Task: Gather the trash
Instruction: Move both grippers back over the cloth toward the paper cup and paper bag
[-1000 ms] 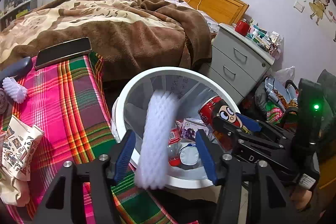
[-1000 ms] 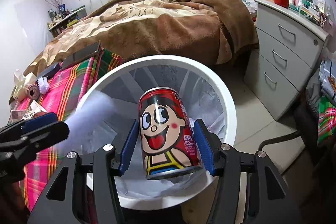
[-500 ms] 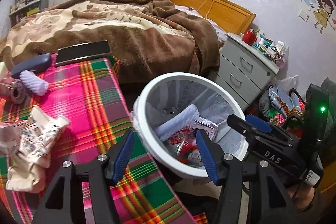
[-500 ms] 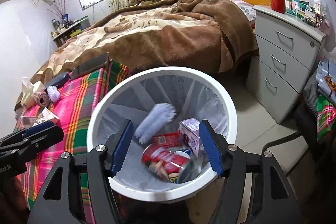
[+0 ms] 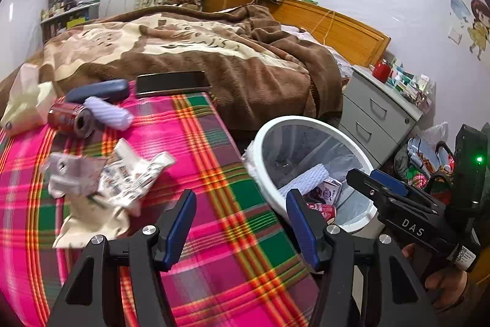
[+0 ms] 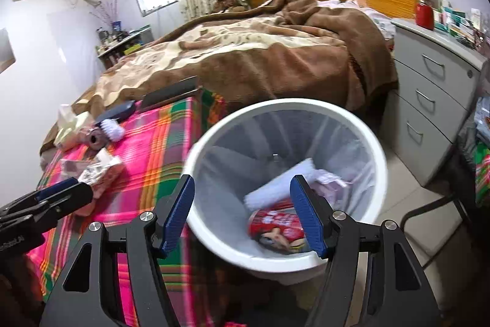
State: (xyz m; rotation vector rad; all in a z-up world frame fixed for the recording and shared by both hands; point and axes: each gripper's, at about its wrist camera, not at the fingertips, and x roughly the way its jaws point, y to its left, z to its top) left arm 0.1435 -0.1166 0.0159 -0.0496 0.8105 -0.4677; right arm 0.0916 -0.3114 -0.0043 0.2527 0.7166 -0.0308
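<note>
The white trash bin [image 5: 306, 120] [image 6: 284, 103] stands beside the plaid-covered table [image 5: 214, 235]. Inside it lie a white foam net [image 6: 275, 186] [image 5: 309, 176], a red cartoon can [image 6: 275, 222] and a small carton [image 5: 327, 189]. My left gripper [image 5: 239, 210] [image 6: 61, 192] is open and empty above the plaid cloth, left of the bin. My right gripper [image 6: 242, 195] [image 5: 376, 183] is open and empty over the bin's near rim. On the cloth lie crumpled wrappers [image 5: 122, 173] [image 6: 98, 170], a red can [image 5: 64, 118] on its side and another foam net [image 5: 107, 112].
A dark blue case [image 5: 98, 91], a black phone [image 5: 171, 83] and a pale tissue pack [image 5: 24, 100] lie at the cloth's far end. Behind is a bed with a brown blanket [image 6: 275, 51]. A grey drawer chest [image 6: 428, 100] stands right of the bin, with a chair frame [image 6: 428, 210] nearby.
The foam net left my left gripper and the red can left my right gripper; both now lie in the bin. My left gripper swung left over the cloth and the right drew back.
</note>
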